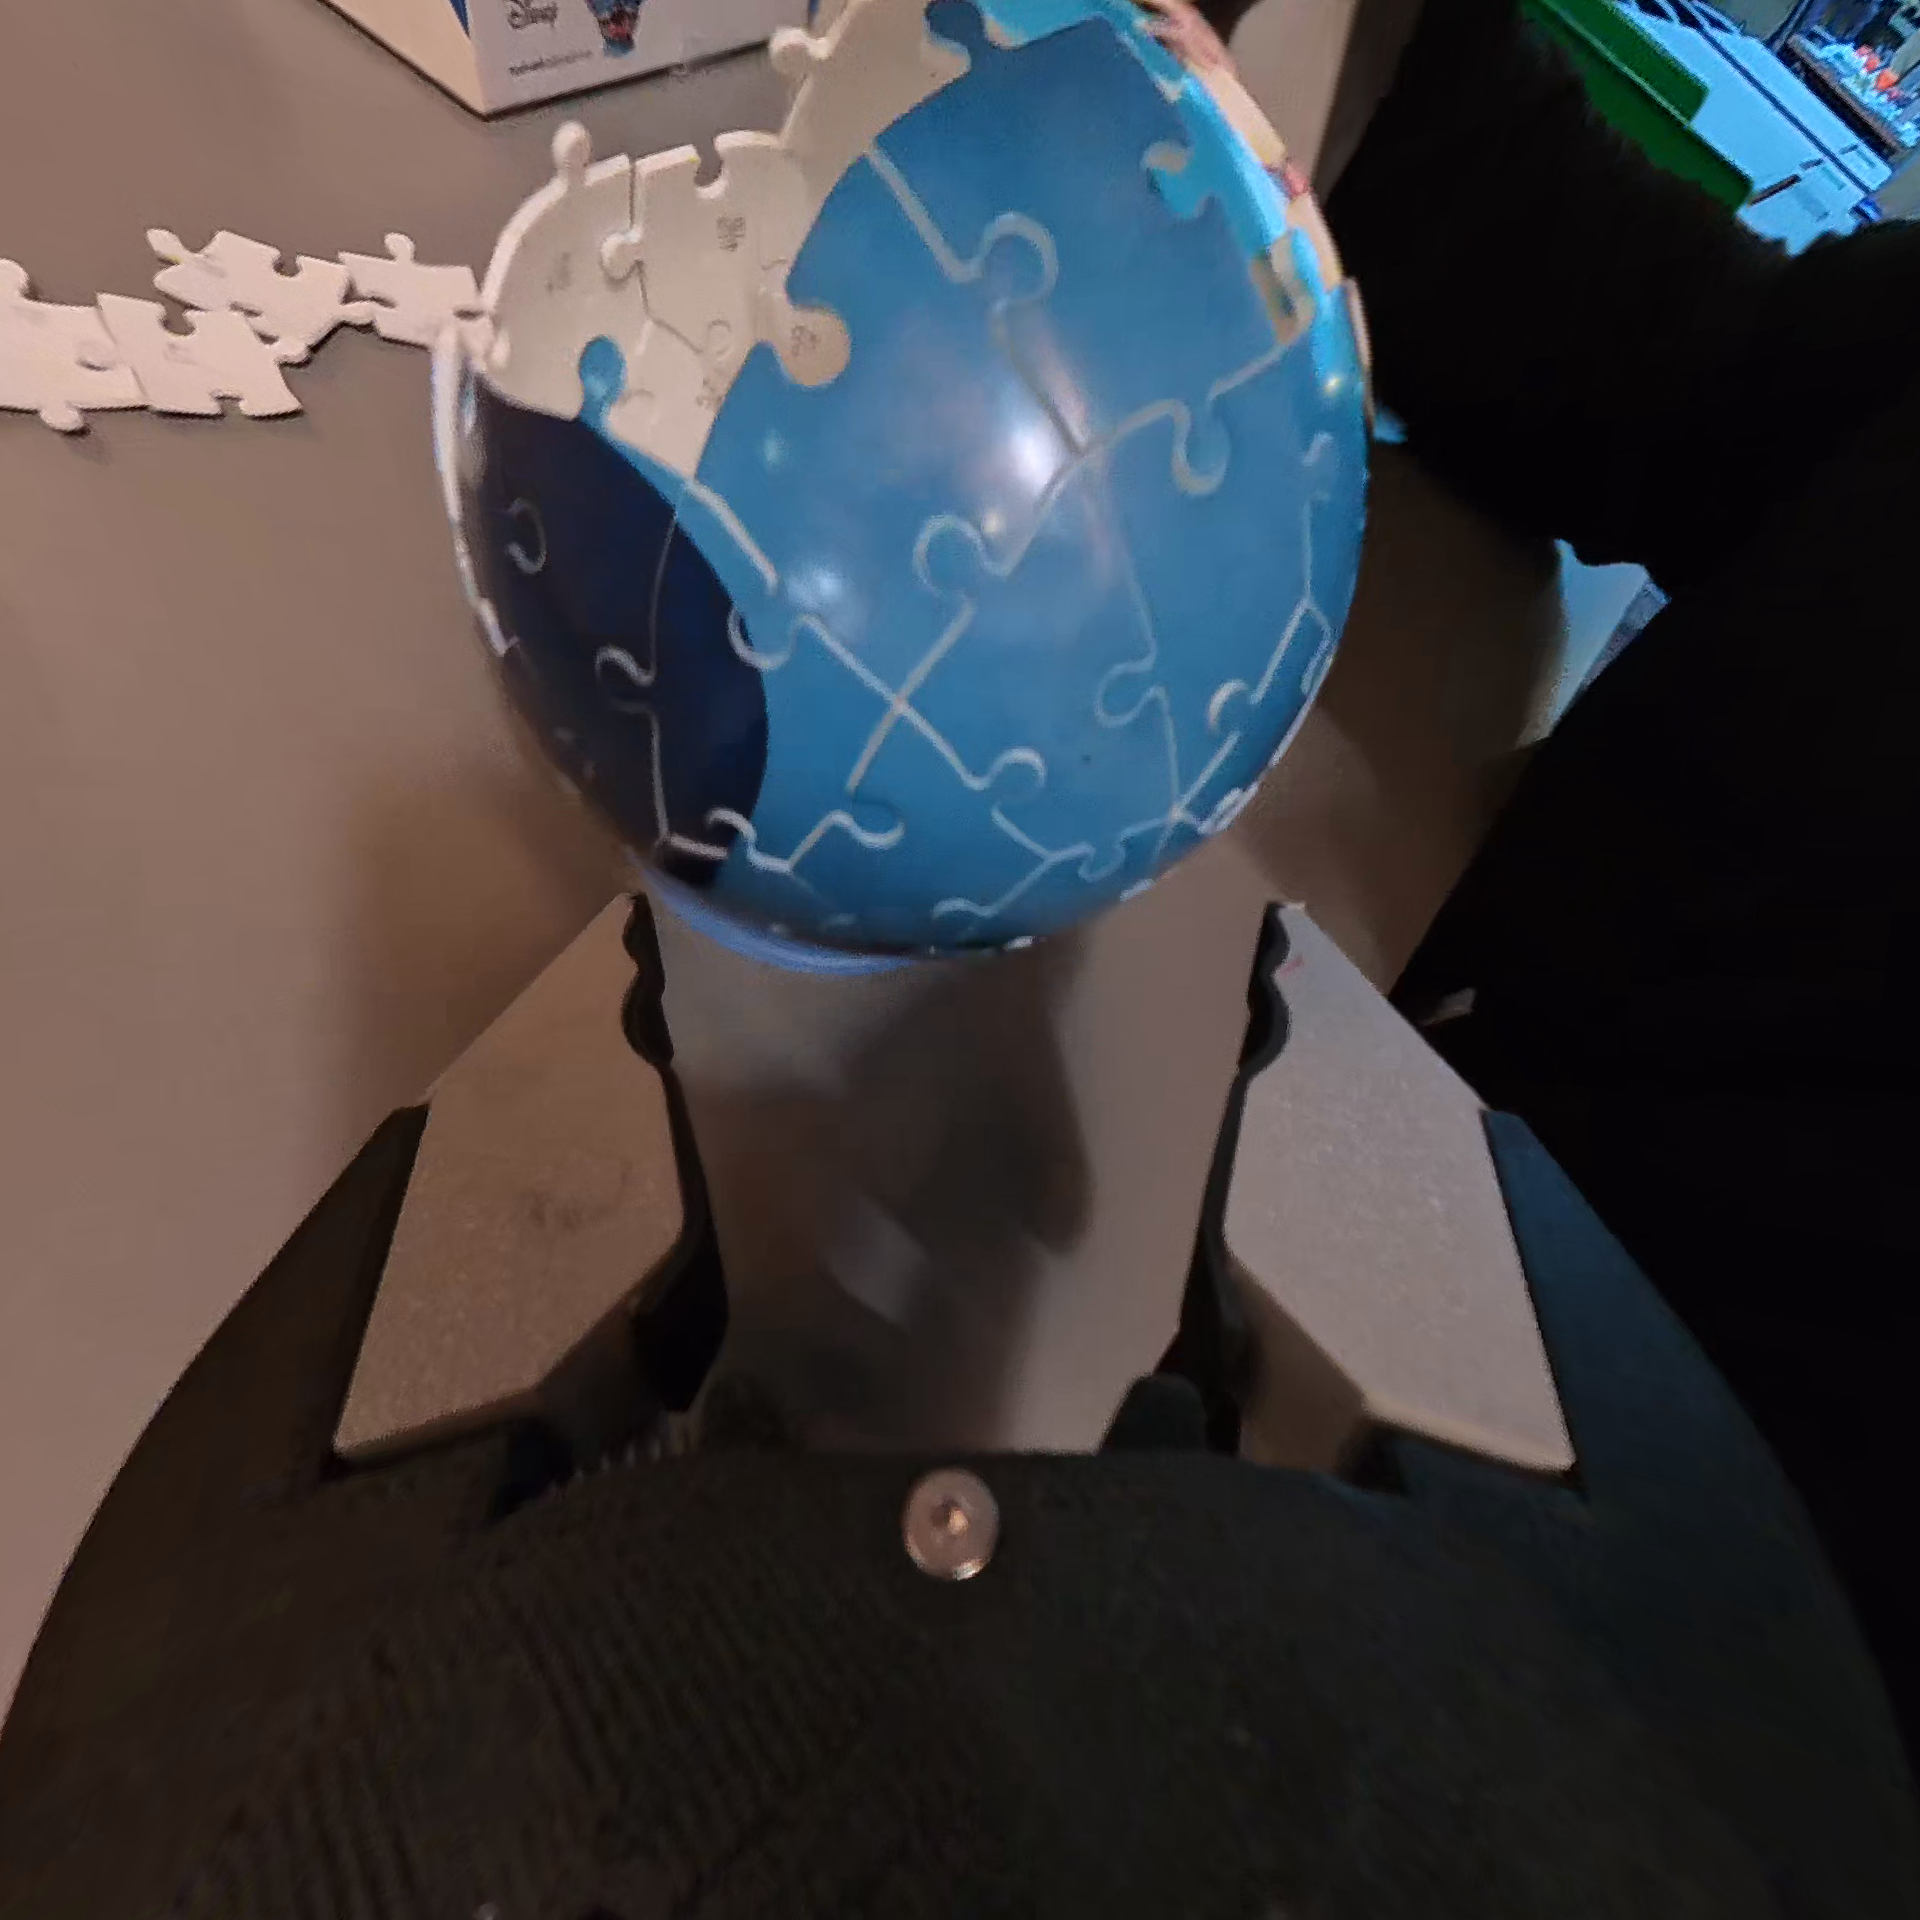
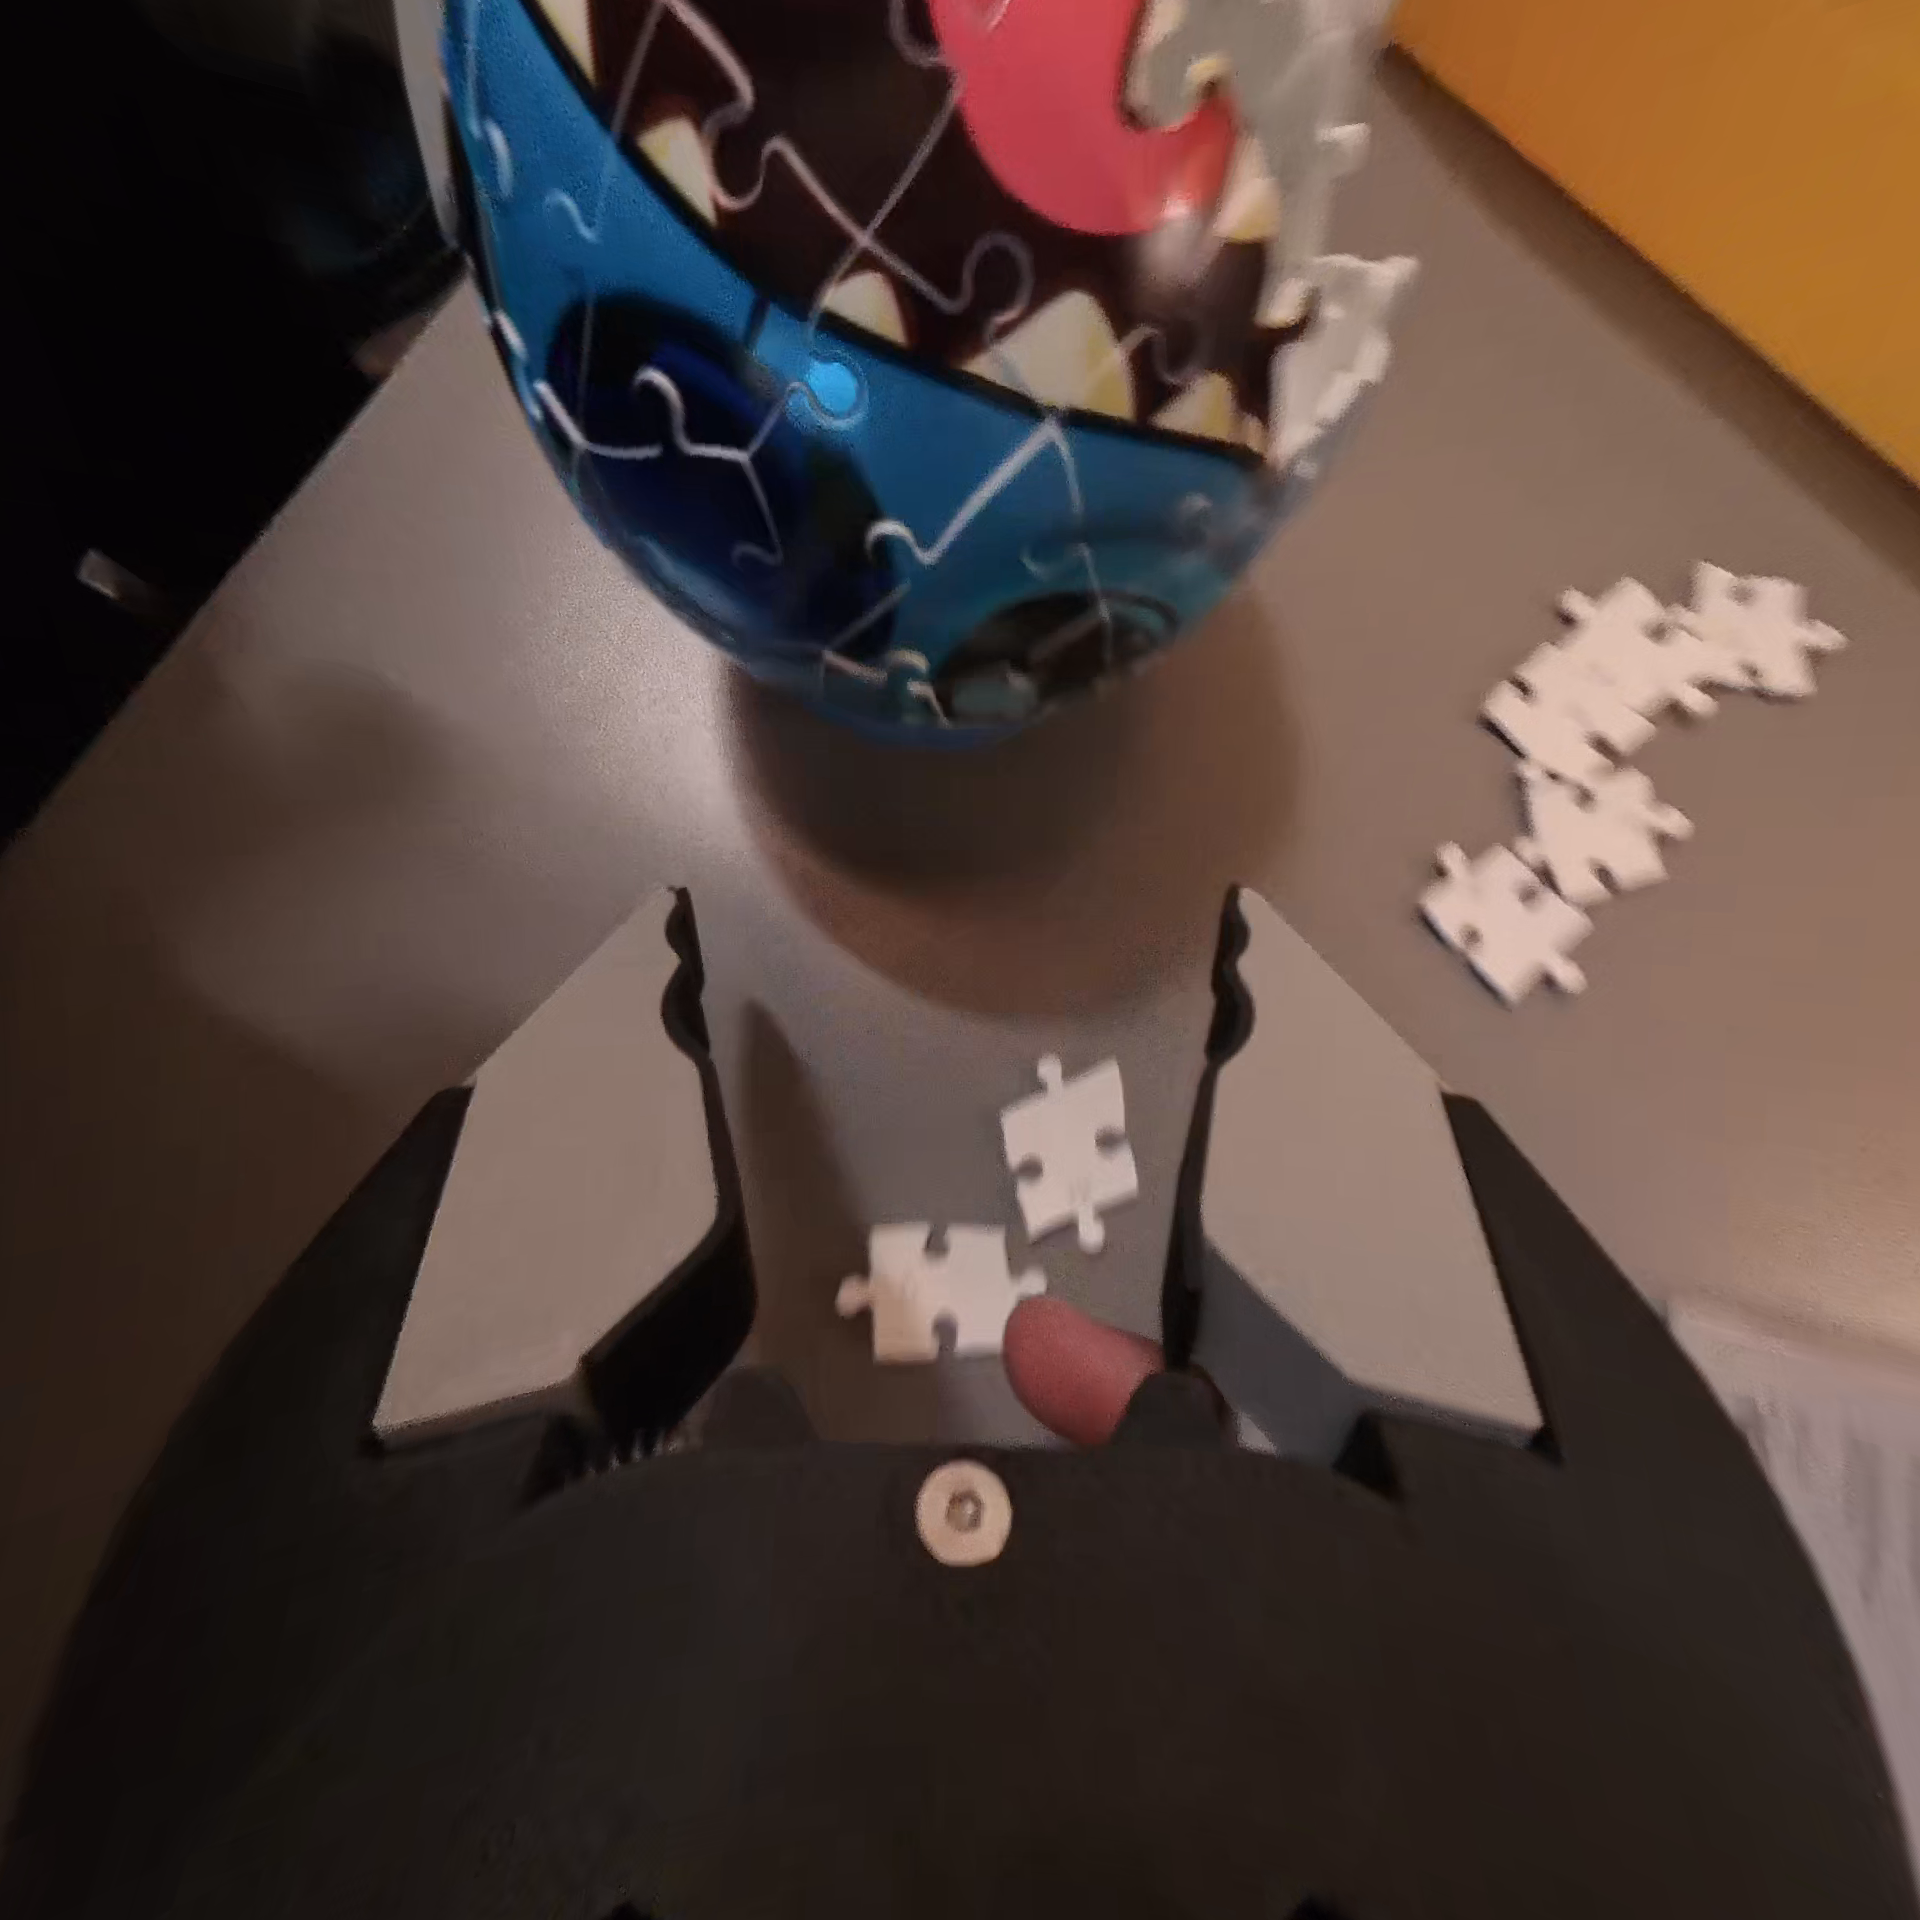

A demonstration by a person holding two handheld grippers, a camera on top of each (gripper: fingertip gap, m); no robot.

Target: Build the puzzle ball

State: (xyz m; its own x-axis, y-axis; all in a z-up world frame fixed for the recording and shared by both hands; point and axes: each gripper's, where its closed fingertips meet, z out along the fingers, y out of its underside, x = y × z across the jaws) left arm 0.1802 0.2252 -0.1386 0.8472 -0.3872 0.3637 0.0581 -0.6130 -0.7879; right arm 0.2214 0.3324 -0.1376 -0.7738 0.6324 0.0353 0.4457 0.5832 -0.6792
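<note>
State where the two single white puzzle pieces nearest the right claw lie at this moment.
In the right wrist view, the two white pieces lie on the grey table between the open right claw's fingers, nearer than the puzzle ball.

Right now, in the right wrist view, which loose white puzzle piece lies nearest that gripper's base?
The piece beside the fingertip, low between the open right gripper fingers. Its neighbour lies farther forward; the cluster sits off right.
</note>
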